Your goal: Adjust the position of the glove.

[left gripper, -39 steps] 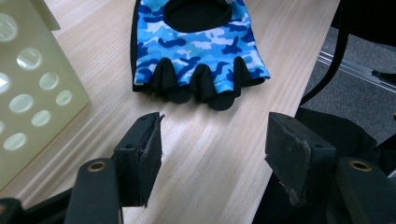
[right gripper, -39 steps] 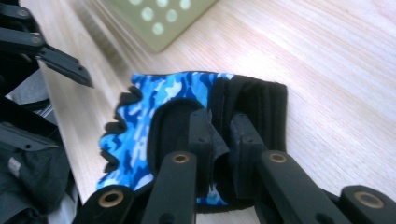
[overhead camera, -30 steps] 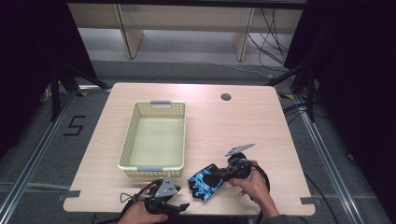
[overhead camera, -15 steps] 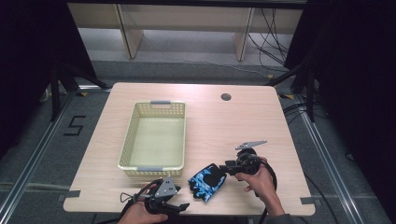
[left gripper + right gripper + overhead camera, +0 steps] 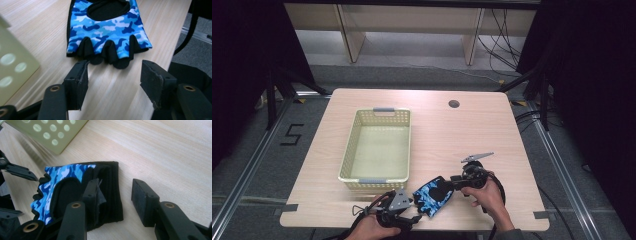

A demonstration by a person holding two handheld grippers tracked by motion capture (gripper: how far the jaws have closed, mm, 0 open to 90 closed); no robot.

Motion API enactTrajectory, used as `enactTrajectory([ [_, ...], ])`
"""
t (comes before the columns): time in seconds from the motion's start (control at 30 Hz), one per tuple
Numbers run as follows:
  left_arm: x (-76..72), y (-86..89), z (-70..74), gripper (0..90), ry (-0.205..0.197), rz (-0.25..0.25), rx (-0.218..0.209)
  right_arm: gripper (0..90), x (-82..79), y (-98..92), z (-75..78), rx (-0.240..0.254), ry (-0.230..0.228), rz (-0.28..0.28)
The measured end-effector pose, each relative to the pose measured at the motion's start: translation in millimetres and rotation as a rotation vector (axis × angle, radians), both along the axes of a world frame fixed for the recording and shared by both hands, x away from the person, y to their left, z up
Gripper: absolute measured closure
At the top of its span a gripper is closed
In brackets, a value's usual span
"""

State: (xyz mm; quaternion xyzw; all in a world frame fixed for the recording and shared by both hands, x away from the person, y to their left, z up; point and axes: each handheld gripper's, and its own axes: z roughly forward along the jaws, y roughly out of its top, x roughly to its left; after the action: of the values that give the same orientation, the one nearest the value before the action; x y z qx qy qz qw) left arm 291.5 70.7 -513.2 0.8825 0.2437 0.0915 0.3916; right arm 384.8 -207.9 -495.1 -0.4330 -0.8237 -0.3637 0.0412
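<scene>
High view puts the glove [image 5: 434, 194] flat on the surface [image 5: 462, 130] near your edge, just in front of the basket [image 5: 377, 145] and lying between your two grippers. Its long axis runs on a slant: the finger stubs point toward your left gripper [image 5: 412, 218] and the black cuff toward your right gripper [image 5: 448, 184].

Your right gripper is the one closer to a hold. In the right gripper view its jaws stand spread, one jaw sitting over the cuff fabric and the other over bare wood just beside the cuff edge, so my guess is that closing now would catch that edge only if you dip a little lower. Whether the jaw over the cuff actually touches the cloth I cannot tell.

Left gripper view gives what the others lack: the glove's [image 5: 107, 30] stubby black finger ends lie straight ahead of your spread jaws, near but not between them, with bare wood in the gap. You would have to push forward to reach them.

Only from above can you read how both grippers line up along the glove at once.
</scene>
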Motion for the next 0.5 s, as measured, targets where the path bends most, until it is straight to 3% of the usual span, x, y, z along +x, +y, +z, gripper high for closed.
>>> enactTrajectory([
  [0.03,0.0,-2.6,-1.3,39.8,0.014,0.011,-0.004,59.5,-0.2,0.1,-0.5,0.005,0.003,0.0],
  [0.2,5.2,-9.8,-3.2,45.9,-0.001,0.001,0.021,60.9,-1.4,2.8,-3.8,0.011,0.017,0.005],
  [0.27,5.5,-11.8,-3.3,47.0,-0.007,0.016,0.01,62.2,-1.9,4.3,-5.0,0.014,0.021,0.013],
  [0.3,7.0,-11.3,-2.4,47.7,-0.025,-0.002,0.032,62.8,-4.6,7.3,-3.9,0.02,0.056,-0.005],
  [0.33,6.9,-11.9,-2.3,48.2,-0.023,-0.01,0.031,63.5,-2.7,6.0,-5.6,0.01,0.024,0.013],
  [0.37,5.6,-13.4,-3.0,48.8,-0.004,0.007,0.017,64.6,-2.0,6.4,-6.8,0.023,0.026,0.025],
  [0.4,6.1,-13.6,-2.3,49.2,-0.026,-0.003,0.03,65.2,-2.9,6.9,-6.3,0.02,0.03,0.018],
  [0.47,5.4,-15.0,-2.9,51.2,-0.019,-0.003,0.02,66.7,-3.1,7.3,-7.2,0.018,0.028,0.024],
  [0.5,5.9,-14.7,-2.1,52.7,-0.033,-0.014,0.036,68.0,-3.1,7.0,-8.1,0.019,0.026,0.024],
])
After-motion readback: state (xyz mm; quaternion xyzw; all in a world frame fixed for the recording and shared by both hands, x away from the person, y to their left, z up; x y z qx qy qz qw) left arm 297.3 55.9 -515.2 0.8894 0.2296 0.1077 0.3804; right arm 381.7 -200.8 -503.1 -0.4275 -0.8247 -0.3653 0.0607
